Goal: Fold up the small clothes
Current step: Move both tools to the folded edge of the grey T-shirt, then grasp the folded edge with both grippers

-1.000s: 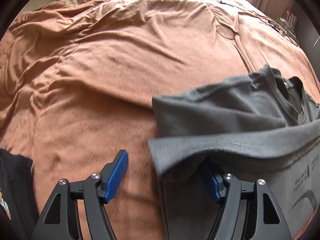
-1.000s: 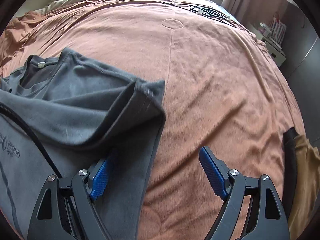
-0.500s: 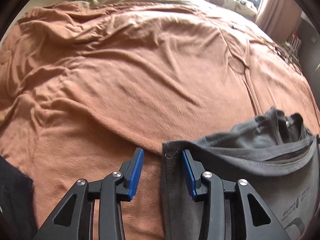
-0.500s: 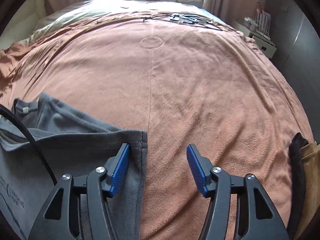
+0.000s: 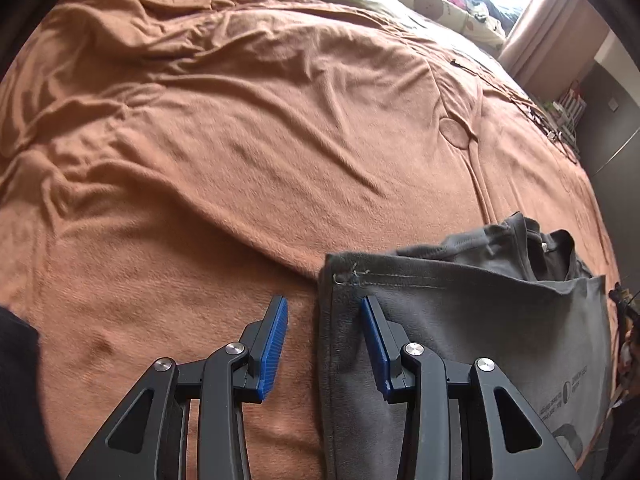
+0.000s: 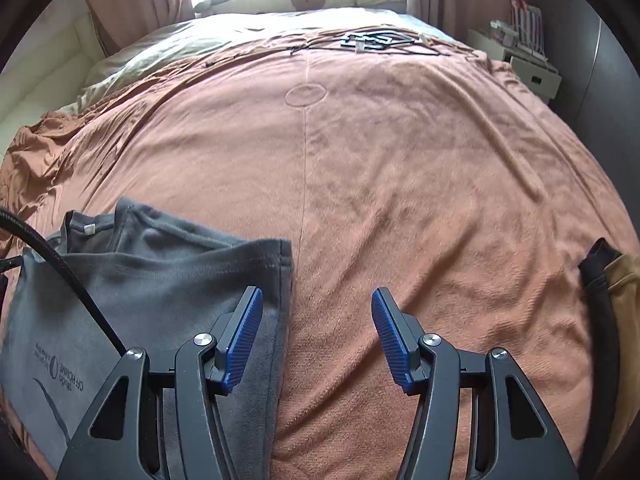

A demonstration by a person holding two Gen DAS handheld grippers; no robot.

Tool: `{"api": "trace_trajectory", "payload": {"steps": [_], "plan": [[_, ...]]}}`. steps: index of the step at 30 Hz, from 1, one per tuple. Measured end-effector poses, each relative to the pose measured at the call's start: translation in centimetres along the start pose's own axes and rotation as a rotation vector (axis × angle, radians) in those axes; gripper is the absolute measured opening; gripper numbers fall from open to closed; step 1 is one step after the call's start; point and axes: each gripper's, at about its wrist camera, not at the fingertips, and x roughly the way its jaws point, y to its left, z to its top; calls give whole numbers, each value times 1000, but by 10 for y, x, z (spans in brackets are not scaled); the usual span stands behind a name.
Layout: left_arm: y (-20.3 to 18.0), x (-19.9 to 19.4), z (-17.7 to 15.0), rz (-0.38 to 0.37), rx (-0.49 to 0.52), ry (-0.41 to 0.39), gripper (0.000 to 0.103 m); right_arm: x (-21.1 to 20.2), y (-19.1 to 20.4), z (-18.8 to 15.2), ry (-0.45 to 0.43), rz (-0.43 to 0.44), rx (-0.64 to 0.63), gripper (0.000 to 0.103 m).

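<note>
Grey tee lies on bed, near edge, bottom part folded up over top; hem sits just below neck opening; print faces up.

L hand-held gripper: jaws part open, nothing held; straddles tee's left side edge, one pad over fabric, other over blanket. R hand-held gripper: open wider, empty; left pad over tee's right edge, right pad over bare blanket.

Step, prob.: first lengthwise fold laid, both grips off. Next likely calls for a side fold or second fold-over: re-grip edge/corners, keep layers aligned, hem looks a bit puckered nr collar.

Surface: soft orange-brown blanket, creased on L side, so cloth may drag. Black cable crosses tee. Dark + mustard clothes at right. Room: curtains, bright window, pillows far end, white cabinet.
</note>
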Motion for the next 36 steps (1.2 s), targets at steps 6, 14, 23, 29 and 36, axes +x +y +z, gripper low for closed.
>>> {"api": "trace_trajectory", "payload": {"steps": [6, 14, 23, 29, 36], "plan": [[-6, 10, -1, -15, 7, 5, 37, 5, 6, 6, -20, 38, -10, 47], [-7, 4, -6, 7, -1, -36, 10, 25, 28, 7, -1, -14, -50, 9], [-23, -28, -16, 61, 49, -105, 8, -6, 47, -2, -65, -96, -101, 3], [-31, -45, -22, 90, 57, -129, 5, -23, 49, -9, -86, -116, -91, 3], [-34, -76, -20, 105, 62, -197, 4, -52, 54, -8, -150, -125, -104, 2]]}}
